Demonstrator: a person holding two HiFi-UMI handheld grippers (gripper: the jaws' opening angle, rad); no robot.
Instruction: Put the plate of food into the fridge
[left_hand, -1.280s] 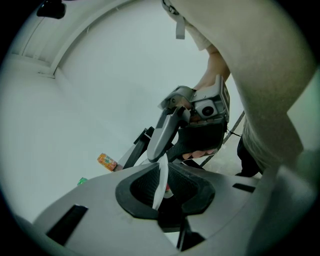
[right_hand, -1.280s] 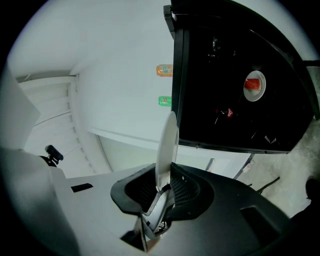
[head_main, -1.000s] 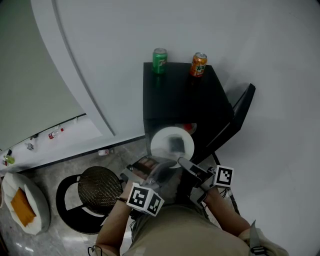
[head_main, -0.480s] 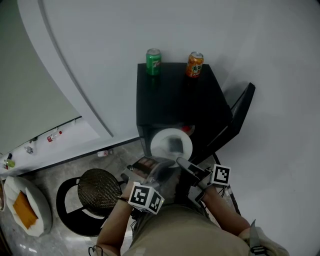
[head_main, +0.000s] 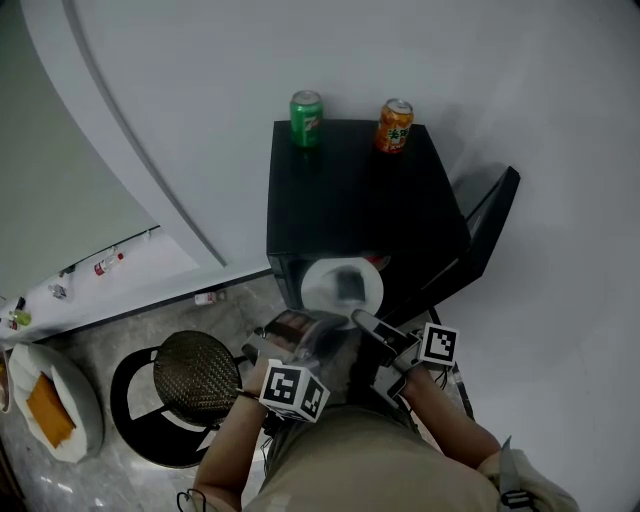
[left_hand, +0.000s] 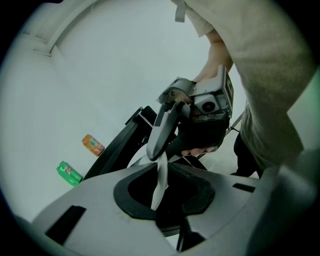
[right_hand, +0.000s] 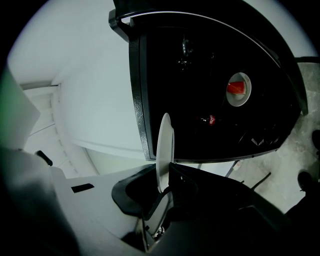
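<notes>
1. A pale grey wall (head_main: 420, 50) fills the view ahead of me, a curved band (head_main: 115, 130) sweeping down it
2. Speckled grey floor (head_main: 150, 318) lies below under even light, with a round black stool (head_main: 197, 378) at my left

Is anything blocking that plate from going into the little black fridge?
Nothing visible does. The fridge has its door open, and the plate is right at the opening. A white cup sits inside, off to the right.

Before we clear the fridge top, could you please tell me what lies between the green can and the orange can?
Nothing: in the head view, the top of the fridge is bare between the green can and the orange can.
</notes>
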